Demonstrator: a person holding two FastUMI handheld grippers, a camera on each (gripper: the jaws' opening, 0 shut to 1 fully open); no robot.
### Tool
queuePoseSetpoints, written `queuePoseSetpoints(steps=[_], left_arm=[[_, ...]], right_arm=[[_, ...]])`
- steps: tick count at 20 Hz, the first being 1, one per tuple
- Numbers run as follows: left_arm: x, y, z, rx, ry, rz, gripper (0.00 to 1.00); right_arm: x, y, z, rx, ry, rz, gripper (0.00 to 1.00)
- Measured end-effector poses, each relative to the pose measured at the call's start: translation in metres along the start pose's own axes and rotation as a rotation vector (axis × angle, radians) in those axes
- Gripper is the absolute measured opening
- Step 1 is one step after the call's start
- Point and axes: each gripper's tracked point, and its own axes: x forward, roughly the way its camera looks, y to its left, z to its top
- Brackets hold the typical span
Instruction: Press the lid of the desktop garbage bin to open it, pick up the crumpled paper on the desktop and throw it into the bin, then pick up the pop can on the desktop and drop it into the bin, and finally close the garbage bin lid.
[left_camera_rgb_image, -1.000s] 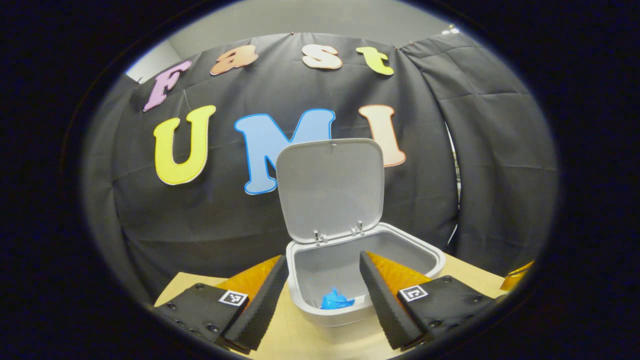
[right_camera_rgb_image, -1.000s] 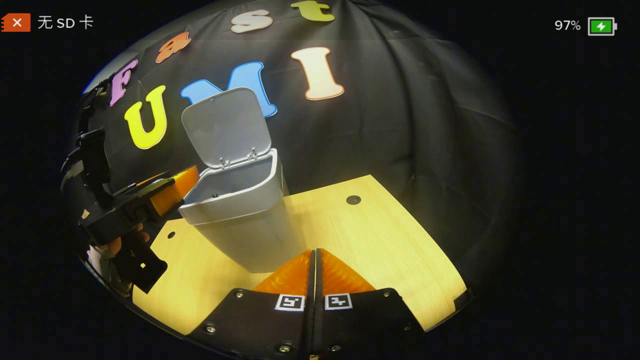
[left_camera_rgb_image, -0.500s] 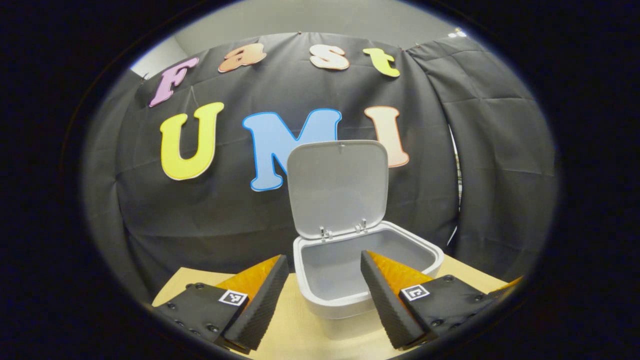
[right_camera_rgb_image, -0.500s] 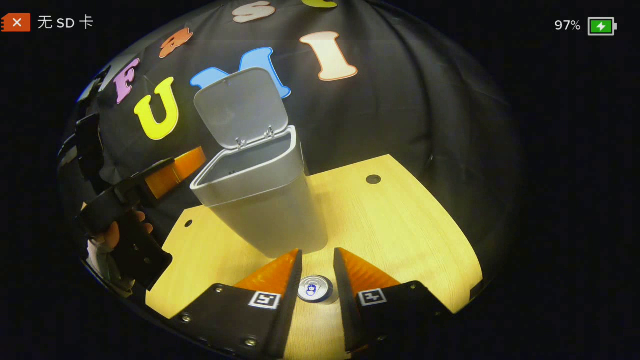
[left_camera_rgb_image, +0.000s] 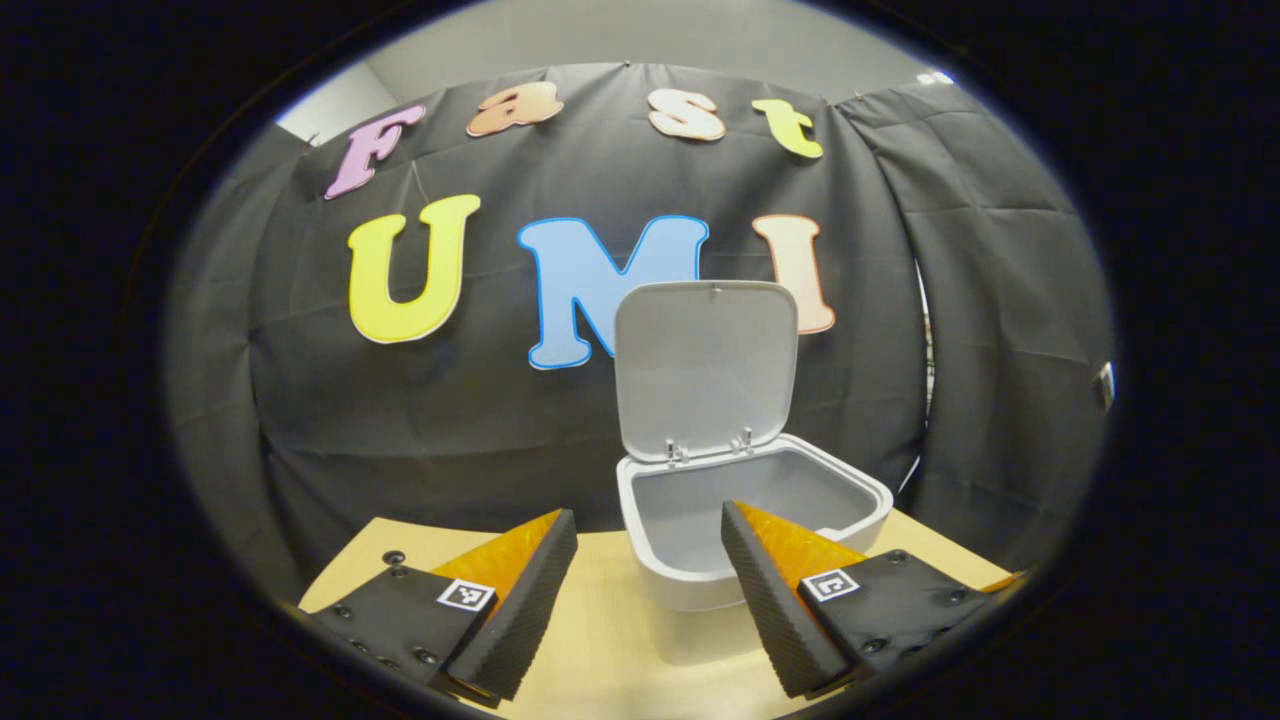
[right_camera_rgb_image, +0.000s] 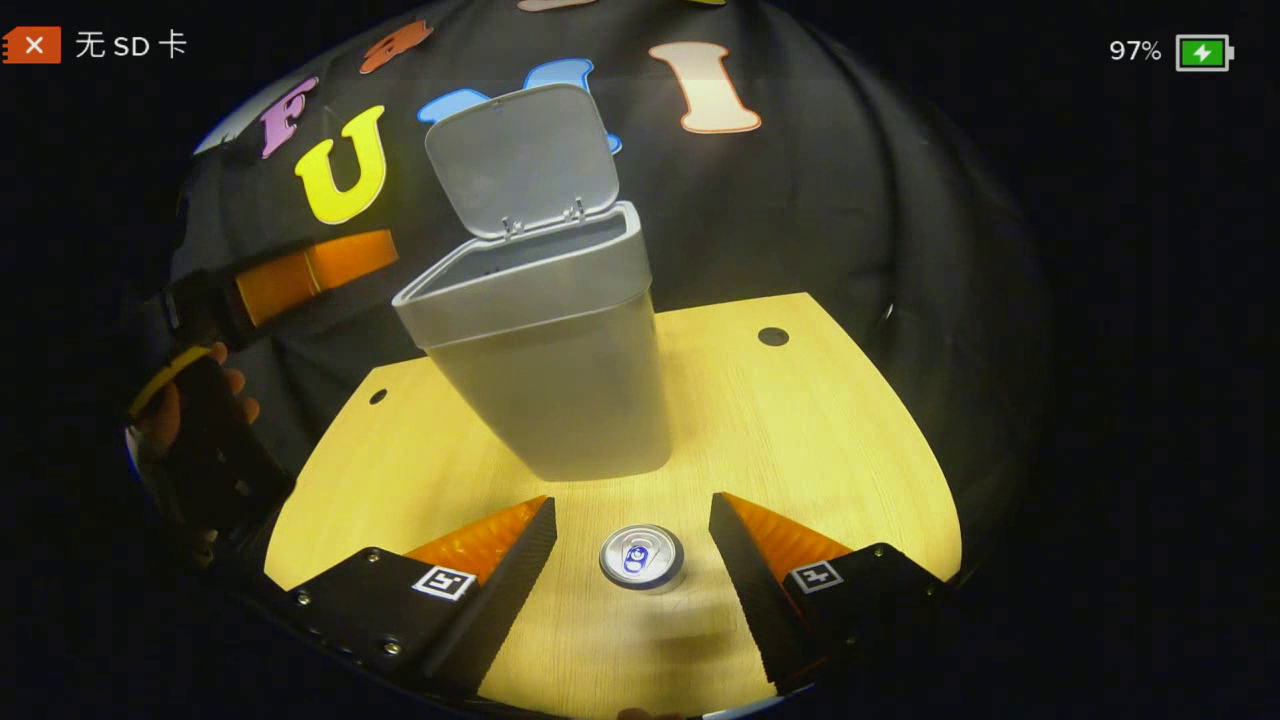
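The grey garbage bin (right_camera_rgb_image: 550, 380) stands on the wooden table with its lid (right_camera_rgb_image: 522, 158) swung up. In the right gripper view a pop can (right_camera_rgb_image: 642, 557) stands upright in front of the bin, seen from above. My right gripper (right_camera_rgb_image: 632, 565) is open above it, one finger on each side and neither touching it. In the left gripper view the bin (left_camera_rgb_image: 752, 522) sits just past my open left gripper (left_camera_rgb_image: 645, 590), which holds nothing, and its lid (left_camera_rgb_image: 706, 368) is upright. The left gripper (right_camera_rgb_image: 300, 278) also appears at the left of the right gripper view, held by a hand.
The wooden table (right_camera_rgb_image: 820, 440) has bare room to the right of the bin, with a small dark hole (right_camera_rgb_image: 772, 336) near its far edge and another (right_camera_rgb_image: 377, 396) at the left. The black cloth wall hangs close behind the bin.
My right gripper went from shut to wide open and moved in over the can. My left gripper drew back and left from the bin, and the blue paper inside dropped out of sight.
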Motion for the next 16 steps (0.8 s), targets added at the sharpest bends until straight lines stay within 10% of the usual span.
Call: queuePoseSetpoints(steps=[16], left_arm=[[-0.037,0.047,-0.015,-0.027,0.047,0.111,1.0]], right_arm=[[0.049,-0.003,-0.06,-0.146,0.185,0.002,0.99]])
